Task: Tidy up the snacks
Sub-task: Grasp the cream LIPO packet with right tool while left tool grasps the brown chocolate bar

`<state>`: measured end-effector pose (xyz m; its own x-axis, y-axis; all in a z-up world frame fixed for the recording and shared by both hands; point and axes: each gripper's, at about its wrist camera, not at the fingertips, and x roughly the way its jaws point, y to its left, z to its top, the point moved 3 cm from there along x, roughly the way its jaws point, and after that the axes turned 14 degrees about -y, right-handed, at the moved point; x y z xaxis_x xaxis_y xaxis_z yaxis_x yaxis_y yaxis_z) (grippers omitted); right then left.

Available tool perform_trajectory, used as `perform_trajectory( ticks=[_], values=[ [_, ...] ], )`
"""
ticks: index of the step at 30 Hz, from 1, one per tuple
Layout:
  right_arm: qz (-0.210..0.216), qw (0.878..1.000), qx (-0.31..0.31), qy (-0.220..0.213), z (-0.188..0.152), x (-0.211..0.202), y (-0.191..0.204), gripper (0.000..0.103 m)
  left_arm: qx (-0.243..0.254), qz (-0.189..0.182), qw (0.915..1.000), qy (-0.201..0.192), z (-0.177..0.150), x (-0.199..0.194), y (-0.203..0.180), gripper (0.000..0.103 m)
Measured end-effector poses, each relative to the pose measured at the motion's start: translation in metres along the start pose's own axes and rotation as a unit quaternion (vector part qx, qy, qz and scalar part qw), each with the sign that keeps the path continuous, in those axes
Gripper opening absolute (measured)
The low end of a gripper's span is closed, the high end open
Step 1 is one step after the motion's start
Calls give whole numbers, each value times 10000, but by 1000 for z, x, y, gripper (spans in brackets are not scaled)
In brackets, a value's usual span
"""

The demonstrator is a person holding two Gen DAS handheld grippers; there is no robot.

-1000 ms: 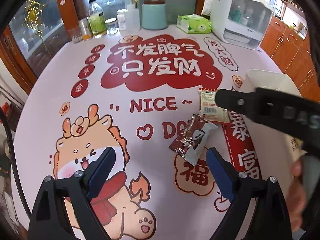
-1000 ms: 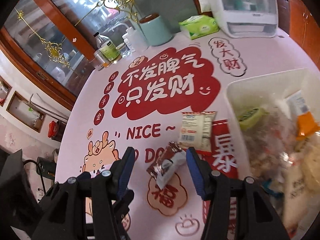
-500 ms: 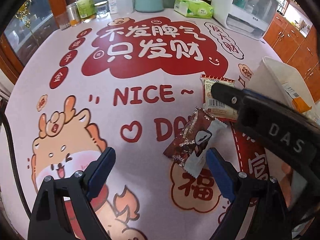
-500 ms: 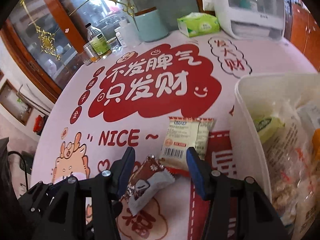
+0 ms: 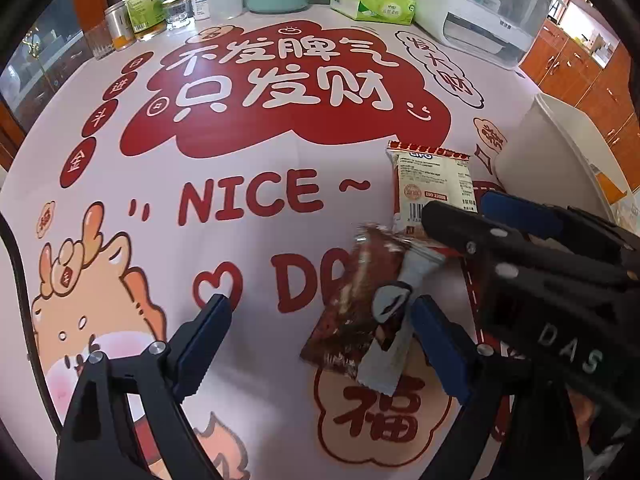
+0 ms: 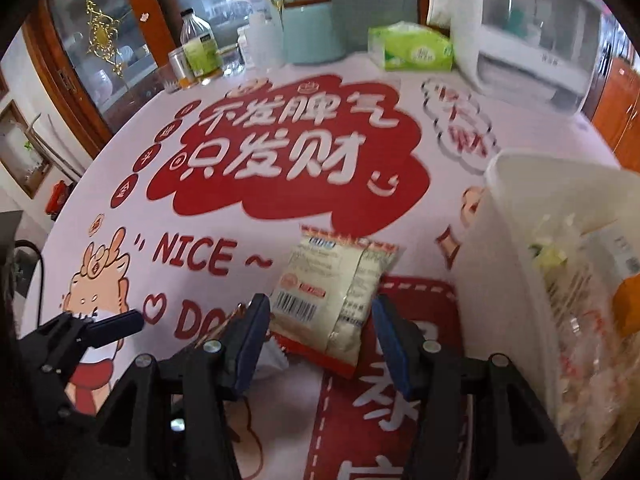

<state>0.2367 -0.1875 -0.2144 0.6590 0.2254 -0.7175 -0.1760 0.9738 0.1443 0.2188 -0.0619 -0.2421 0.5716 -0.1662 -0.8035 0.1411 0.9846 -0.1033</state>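
Left gripper (image 5: pixel 320 344) stands wide, empty; right gripper (image 6: pixel 318 334) narrower, straddling the cream snack packet (image 6: pixel 336 292), not gripping it. Both packets lie near the table's right edge beside the bin (image 6: pixel 496 208). Risk: the brown packet (image 5: pixel 360 308) overlaps, may snag.

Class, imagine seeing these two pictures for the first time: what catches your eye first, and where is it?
The tablecloth's big red cloud of white characters fills the table's middle. Nearer, a cream snack packet lies between the right hand-held gripper's open jaws, beside a brown wrapper and a white bin.
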Motion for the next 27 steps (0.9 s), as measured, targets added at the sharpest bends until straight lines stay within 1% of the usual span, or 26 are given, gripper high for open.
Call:
perform_trajectory(
  ticks=[2,4,5,6,7,9,10,14,19,24,27],
  values=[
    [-4,10000,8,55,-1,2,2,54,25,5,10000,-19,1,3,-2,89],
    [-59,9999,86,91,-2,5,4,54,176,71,9998,-92,2,4,-5,78],
    [-91,9998,132,106,-2,6,3,54,249,101,9996,-116,2,4,-6,75],
    [-138,9997,178,127,-2,7,3,55,340,150,9992,-171,2,4,-6,66],
    [-192,9995,217,160,-3,9,2,55,429,214,9986,-232,3,3,-7,54],
    [-288,9989,298,240,-4,12,1,55,468,181,9983,-298,4,0,-5,39],
    [-340,9985,336,272,-5,14,0,55,453,164,9984,-300,4,0,-4,36],
    [-397,9975,505,282,-5,15,-3,55,260,52,9991,-328,4,-4,6,33],
    [-424,9952,862,207,2,12,-9,55,107,138,9993,-322,1,-9,16,32],
    [-639,9869,1446,311,11,23,-19,55,43,227,9991,-368,0,-19,23,32],
    [-754,9851,1522,280,17,29,-17,55,38,254,9989,-391,0,-25,25,32]
  ],
)
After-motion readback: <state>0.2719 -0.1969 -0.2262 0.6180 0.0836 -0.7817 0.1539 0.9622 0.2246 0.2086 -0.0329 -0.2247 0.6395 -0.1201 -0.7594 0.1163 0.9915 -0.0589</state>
